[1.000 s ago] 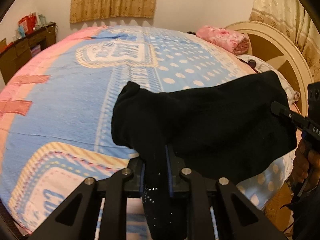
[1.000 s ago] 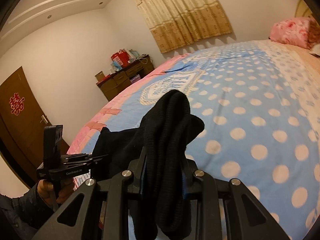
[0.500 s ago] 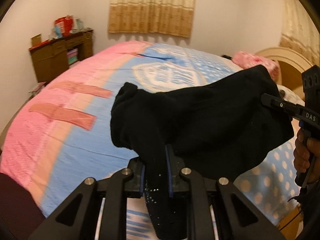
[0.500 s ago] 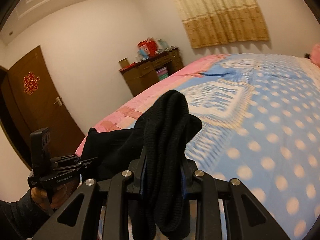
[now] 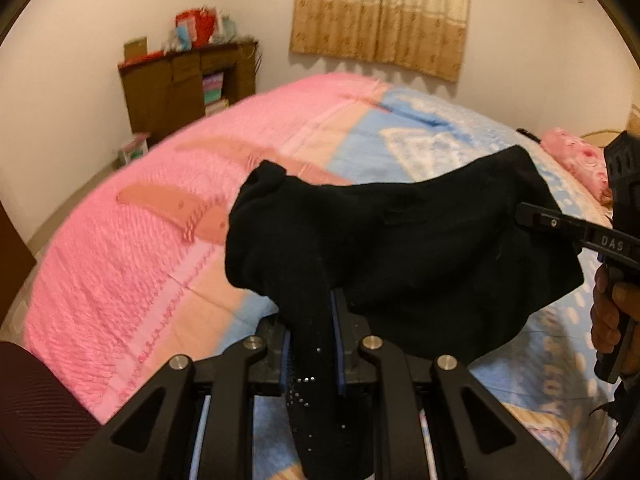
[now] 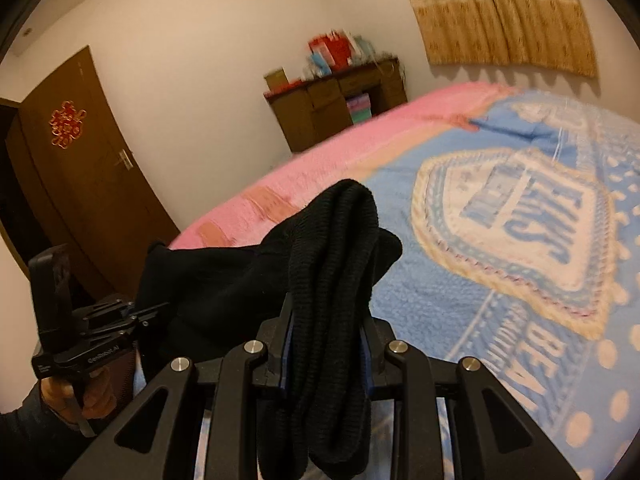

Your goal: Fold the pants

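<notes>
The black pants [image 5: 420,248] hang in the air above the bed, stretched between my two grippers. My left gripper [image 5: 312,320] is shut on one bunched end of the pants, which droops down between the fingers. My right gripper [image 6: 328,320] is shut on the other end, a thick ribbed fold [image 6: 332,264] that rises above the fingers and hangs below them. The right gripper also shows at the right edge of the left wrist view [image 5: 536,216]. The left gripper shows at the left of the right wrist view [image 6: 152,316].
The bed [image 5: 120,248] below carries a pink and blue blanket with a crest print [image 6: 520,232]. A brown dresser [image 5: 188,84] stands by the far wall, a wooden door [image 6: 80,184] to the left, curtains [image 5: 380,12] behind, a pink pillow [image 5: 576,160] at right.
Both grippers have swung left with the pants held between them: the views now show the pink side of the bed, the dresser and the door. The grips are unchanged.
</notes>
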A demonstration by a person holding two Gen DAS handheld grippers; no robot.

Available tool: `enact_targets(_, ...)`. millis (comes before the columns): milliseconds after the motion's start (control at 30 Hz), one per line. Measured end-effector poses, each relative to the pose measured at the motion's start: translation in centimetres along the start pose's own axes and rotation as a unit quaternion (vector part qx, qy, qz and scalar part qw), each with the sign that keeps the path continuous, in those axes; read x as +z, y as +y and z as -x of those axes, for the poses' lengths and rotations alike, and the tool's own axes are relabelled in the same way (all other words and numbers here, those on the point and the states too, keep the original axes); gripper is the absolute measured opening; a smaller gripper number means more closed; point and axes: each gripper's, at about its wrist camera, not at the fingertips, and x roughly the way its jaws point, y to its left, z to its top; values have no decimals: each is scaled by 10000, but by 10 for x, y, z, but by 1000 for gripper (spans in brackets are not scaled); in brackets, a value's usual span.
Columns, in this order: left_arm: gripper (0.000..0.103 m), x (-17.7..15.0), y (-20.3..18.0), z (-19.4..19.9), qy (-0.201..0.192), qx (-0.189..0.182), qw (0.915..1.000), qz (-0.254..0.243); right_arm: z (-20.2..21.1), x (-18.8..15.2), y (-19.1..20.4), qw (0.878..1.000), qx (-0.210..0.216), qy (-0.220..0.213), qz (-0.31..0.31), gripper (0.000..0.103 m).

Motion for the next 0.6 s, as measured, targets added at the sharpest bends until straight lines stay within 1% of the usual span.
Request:
enact_targets(67,17,-1,3,-16,136,26,9999,60,-24,-4,-12,9997,-44,195,-142,27)
enact_targets(167,22,-2,6,-31,212,71,9996,166,-44,-9,-27,9989,-49,351,-295,27)
enact_targets(200,29,-3,8,-31,221,69,9995,195,-48,-10,-30,9988,-54,375,-323,27)
enact_targets(233,34,-2,8,-35,243,126,9994,218,-49,-10,-34,9986,-72,384,-348,28)
enact_targets(267,49,-2,9,-37,256,236,9991,224,-53,-11,-38,9983,-97,422,-385,29)
enact_targets(300,63,-1,9,-39,243,384,9987,209,-57,-13,-40,9979,-128,488,-411,32)
enact_targets(333,66,-2,9,-41,217,477,9985,181,-59,-14,-43,9974,-214,522,-448,39)
enact_targets(400,69,-4,10,-40,256,461,9984,187,-60,-14,-48,9966,-353,525,-520,46)
enact_targets(433,71,-4,11,-40,279,474,9983,202,-59,-16,-51,9964,-355,530,-555,47)
enact_targets(467,75,-5,13,-39,296,533,9979,204,-57,-16,-52,9963,-363,517,-574,47)
enact_targets(500,77,-6,14,-37,303,580,9976,202,-53,-18,-51,9962,-428,495,-570,50)
enact_targets(533,77,-7,14,-35,311,620,9974,197,-46,-19,-51,9959,-577,442,-530,55)
enact_targets(600,77,-10,13,-26,327,680,9969,213,-35,-20,-52,9955,-759,295,-490,55)
